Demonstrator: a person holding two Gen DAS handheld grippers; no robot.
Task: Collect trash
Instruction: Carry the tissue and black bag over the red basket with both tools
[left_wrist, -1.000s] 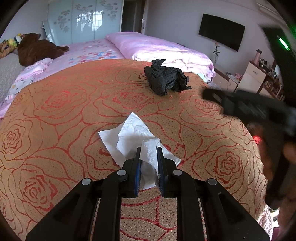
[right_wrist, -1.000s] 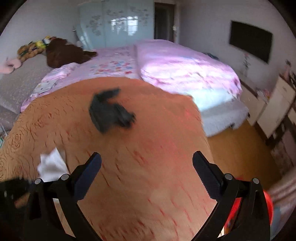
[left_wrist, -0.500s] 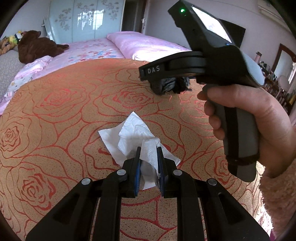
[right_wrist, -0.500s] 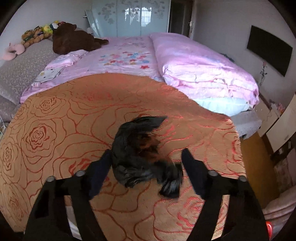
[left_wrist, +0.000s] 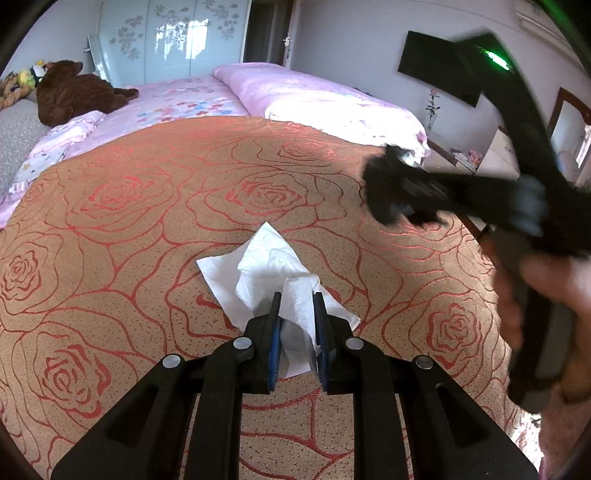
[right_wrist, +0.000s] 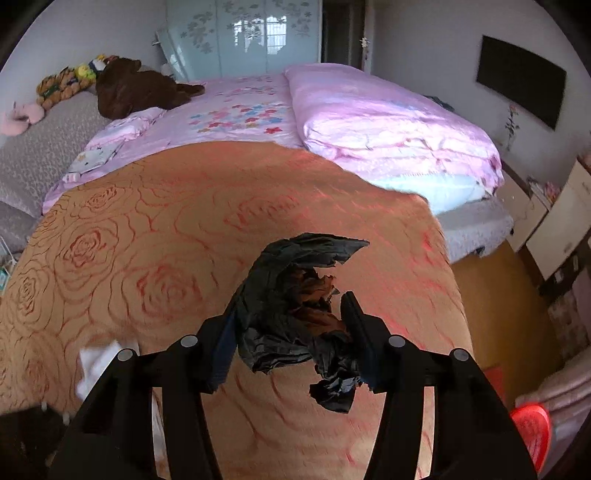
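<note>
My left gripper (left_wrist: 297, 314) is shut on a crumpled white tissue (left_wrist: 269, 269) that lies on the orange rose-patterned blanket (left_wrist: 147, 229). My right gripper (right_wrist: 291, 314) is shut on a crumpled black plastic bag (right_wrist: 295, 306) and holds it lifted above the blanket (right_wrist: 147, 258). In the left wrist view the right gripper and the black bag (left_wrist: 395, 195) appear blurred at the right, held by a hand. The tissue also shows blurred in the right wrist view (right_wrist: 99, 362) at the lower left.
A pink quilt (right_wrist: 388, 122) and a brown plush bear (right_wrist: 140, 88) lie on the bed behind the blanket. A red bin (right_wrist: 532, 428) shows at the lower right beside the bed. A wall TV (right_wrist: 521, 81) and dressers (right_wrist: 554, 229) stand to the right.
My right gripper closed on the black bag and lifted it off the blanket toward the right. My left gripper stayed shut on the tissue without moving.
</note>
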